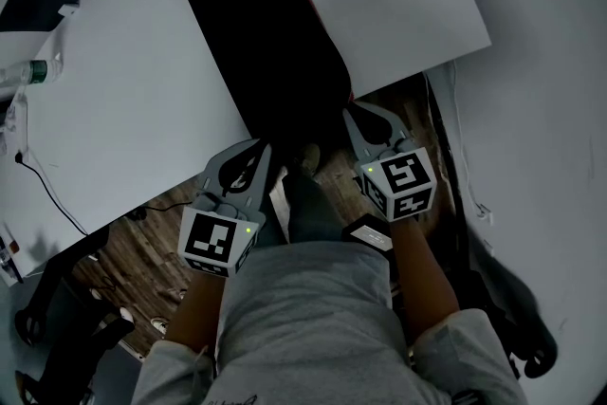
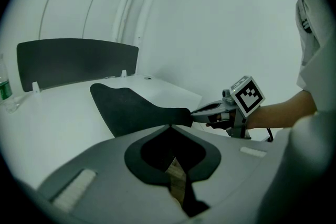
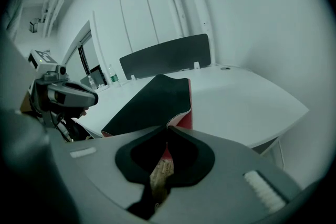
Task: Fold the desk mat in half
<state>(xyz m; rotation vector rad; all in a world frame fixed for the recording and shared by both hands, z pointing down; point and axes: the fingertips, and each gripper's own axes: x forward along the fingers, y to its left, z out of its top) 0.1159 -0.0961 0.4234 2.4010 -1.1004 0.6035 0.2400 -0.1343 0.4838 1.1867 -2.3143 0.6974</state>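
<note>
— Biggest thing first?
— White counter [image 1: 142, 90], set at an angle across the head view.
— On it?
— Desk mat [image 1: 266, 43], black side up, red along its right edge, near end at the counter's near edge and raised off the surface.
— Left tool [image 1: 262, 149]?
— Pinched shut on the mat's near left corner.
— Right tool [image 1: 350, 112]?
— Clamped the same way on the near right corner, with red underside just past the tips.
— Anything smaller?
— Clear bottle [image 1: 28, 73] with a green label, at the counter's left edge.

Black desk mat [image 1: 266, 43], red beneath; white table [image 1: 123, 90]; seemingly brown wood floor [image 1: 152, 247].
</note>
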